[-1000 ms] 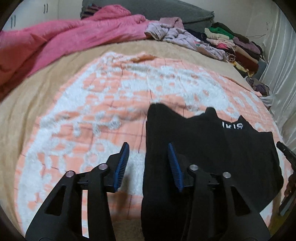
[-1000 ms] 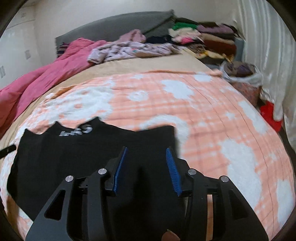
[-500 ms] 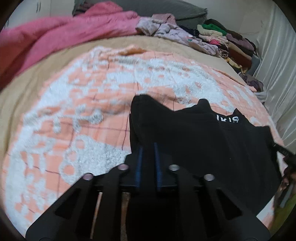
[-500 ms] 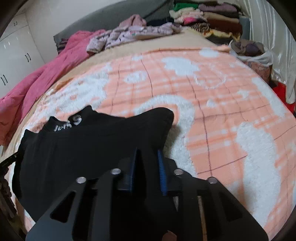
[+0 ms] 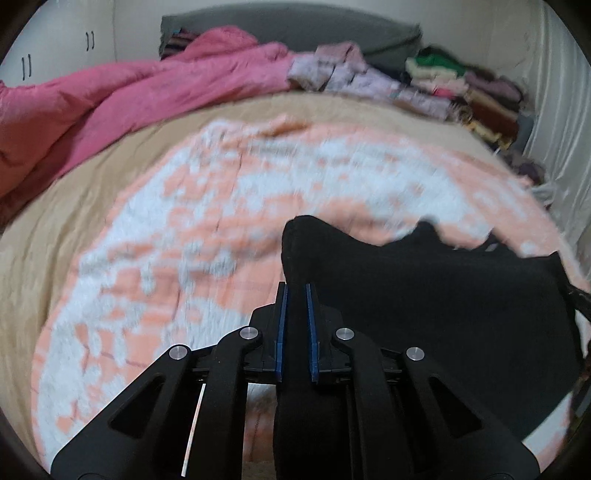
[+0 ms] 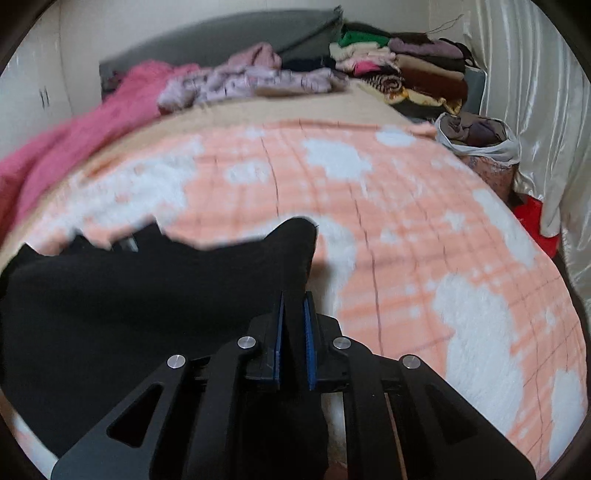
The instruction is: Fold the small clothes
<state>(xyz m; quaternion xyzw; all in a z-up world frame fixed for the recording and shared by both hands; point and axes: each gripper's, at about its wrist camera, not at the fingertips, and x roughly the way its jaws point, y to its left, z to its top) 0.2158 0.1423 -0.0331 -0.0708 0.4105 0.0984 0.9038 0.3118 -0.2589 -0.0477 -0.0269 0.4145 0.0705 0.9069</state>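
A small black garment (image 5: 424, 295) lies on an orange-and-white blanket (image 5: 166, 258) on a bed. My left gripper (image 5: 295, 291) is shut on the garment's left edge, black cloth pinched between its blue pads. In the right wrist view the same black garment (image 6: 147, 295) spreads to the left, and my right gripper (image 6: 293, 299) is shut on its right edge, just below a raised corner (image 6: 299, 232). Both grippers point down at the bed. The white lettering on the garment is blurred.
A pink duvet (image 5: 129, 96) is bunched at the back left. Lilac clothes (image 6: 251, 81) and a stack of folded clothes (image 6: 406, 70) lie by the grey headboard (image 5: 295, 22). A bag of clothes (image 6: 476, 136) and a white curtain (image 6: 535, 92) stand to the right of the bed.
Both grippers went from open over the garment's side edges to shut on the cloth, sinking slightly. The garment's edges now stand bunched up in front of the pads.
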